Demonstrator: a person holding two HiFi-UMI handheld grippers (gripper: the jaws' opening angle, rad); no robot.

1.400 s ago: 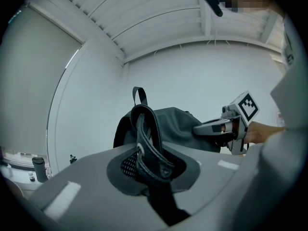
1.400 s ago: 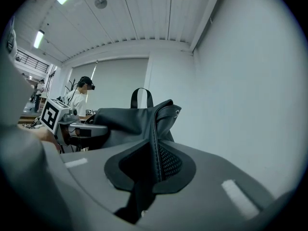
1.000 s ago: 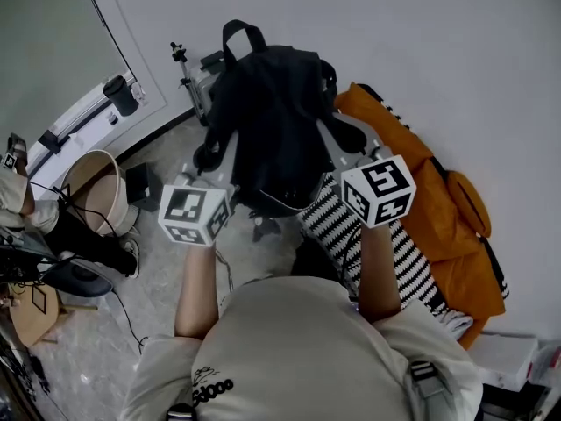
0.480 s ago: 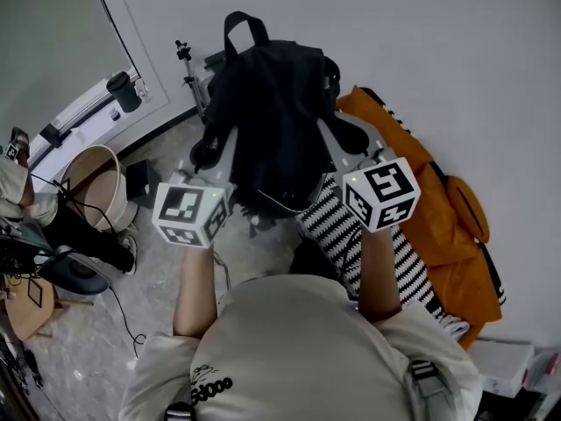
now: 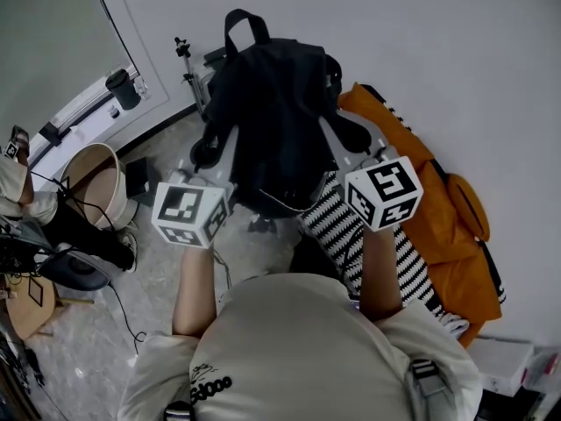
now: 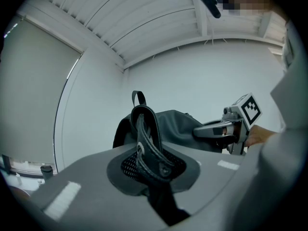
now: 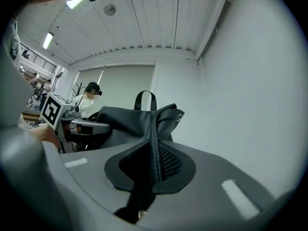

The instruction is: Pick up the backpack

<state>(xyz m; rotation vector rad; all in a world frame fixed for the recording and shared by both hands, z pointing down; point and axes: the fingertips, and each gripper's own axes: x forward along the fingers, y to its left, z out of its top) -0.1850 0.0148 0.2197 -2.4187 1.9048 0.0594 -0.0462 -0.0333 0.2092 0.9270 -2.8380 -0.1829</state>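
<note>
Backpack is hanging raised between both grippers; left gripper is clamping one shoulder strap, right gripper is clamping the other strap.

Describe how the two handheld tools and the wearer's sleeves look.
The left tool and right tool are grey, each topped by a white cube with black square markers. Their jaws are broad and grey. The person wears short beige T-shirt sleeves.

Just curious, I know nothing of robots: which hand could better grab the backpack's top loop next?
Left, probably: in the head view the loop lies nearer the left gripper than the right gripper. Each is shut on a strap.
</note>
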